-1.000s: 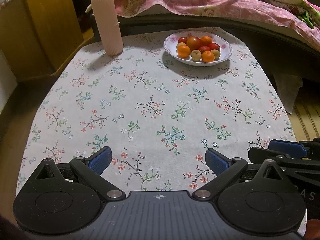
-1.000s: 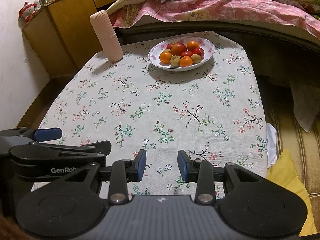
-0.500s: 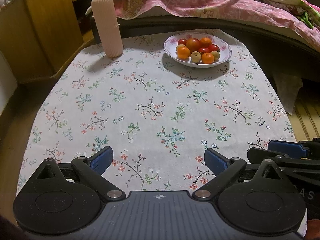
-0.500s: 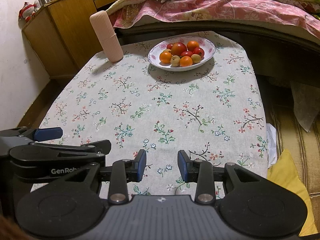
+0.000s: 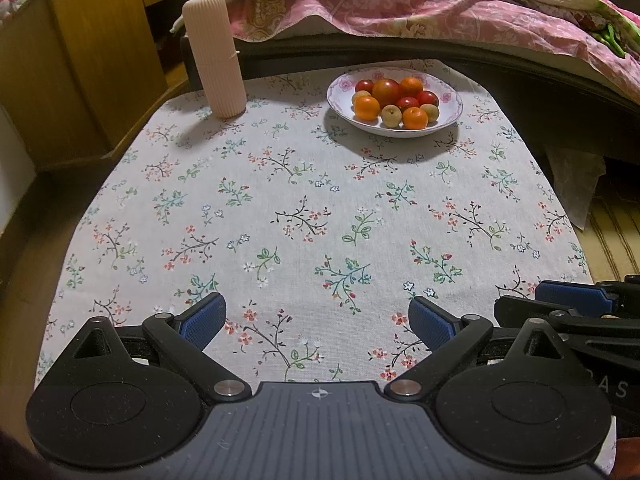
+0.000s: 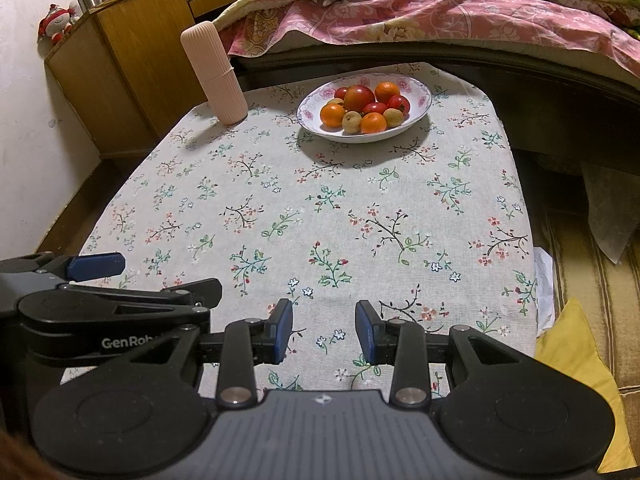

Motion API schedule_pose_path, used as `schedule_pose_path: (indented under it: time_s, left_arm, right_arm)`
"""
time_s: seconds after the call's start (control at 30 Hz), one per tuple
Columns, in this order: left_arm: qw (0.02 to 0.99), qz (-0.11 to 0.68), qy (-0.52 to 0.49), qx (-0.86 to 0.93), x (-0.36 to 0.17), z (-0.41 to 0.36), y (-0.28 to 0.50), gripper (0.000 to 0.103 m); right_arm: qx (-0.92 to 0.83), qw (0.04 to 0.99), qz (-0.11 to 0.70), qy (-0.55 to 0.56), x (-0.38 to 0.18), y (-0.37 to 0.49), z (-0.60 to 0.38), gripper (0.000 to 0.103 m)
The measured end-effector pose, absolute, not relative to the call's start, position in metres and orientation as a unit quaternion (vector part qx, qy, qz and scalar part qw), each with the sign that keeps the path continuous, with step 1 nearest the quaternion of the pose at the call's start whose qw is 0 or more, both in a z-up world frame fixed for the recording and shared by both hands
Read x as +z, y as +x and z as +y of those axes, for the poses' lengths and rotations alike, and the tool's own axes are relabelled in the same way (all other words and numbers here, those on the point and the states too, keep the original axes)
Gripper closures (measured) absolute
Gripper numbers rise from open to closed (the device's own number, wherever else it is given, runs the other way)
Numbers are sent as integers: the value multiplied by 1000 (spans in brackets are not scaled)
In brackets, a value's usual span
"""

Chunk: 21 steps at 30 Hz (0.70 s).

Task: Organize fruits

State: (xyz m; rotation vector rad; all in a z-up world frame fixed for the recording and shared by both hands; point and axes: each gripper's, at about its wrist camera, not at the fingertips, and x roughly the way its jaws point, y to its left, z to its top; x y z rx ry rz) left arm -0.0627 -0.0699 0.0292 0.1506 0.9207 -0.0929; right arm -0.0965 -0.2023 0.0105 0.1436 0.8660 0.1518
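A white floral bowl (image 5: 450,98) (image 6: 420,98) stands at the far side of the flowered tablecloth. It holds several fruits: oranges (image 5: 366,107) (image 6: 333,115), red tomatoes (image 5: 386,90) (image 6: 359,98) and small tan fruits (image 5: 391,115) (image 6: 351,121). My left gripper (image 5: 316,316) is wide open and empty, low over the near edge of the table. My right gripper (image 6: 323,330) is open with a narrower gap and empty, beside the left one. Each gripper shows at the edge of the other's view.
A tall ribbed pink cylinder (image 5: 214,56) (image 6: 212,72) stands at the far left of the table. A wooden cabinet (image 6: 132,52) is at the left. A bed with a pink quilt (image 5: 440,12) lies behind. A yellow cushion (image 6: 580,360) lies at the right on the floor.
Both grippers stay open and empty. The left wrist view has drifted back very slightly; the right has hardly moved.
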Motion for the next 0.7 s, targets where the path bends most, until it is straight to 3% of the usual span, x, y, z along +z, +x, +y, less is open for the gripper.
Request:
schedule_pose_path:
  time_s: [0.7]
  left_arm:
    - [895,439,75,-36,30,-70,-63,1]
  right_arm:
    - [74,903,418,68,10,-96,-203,67]
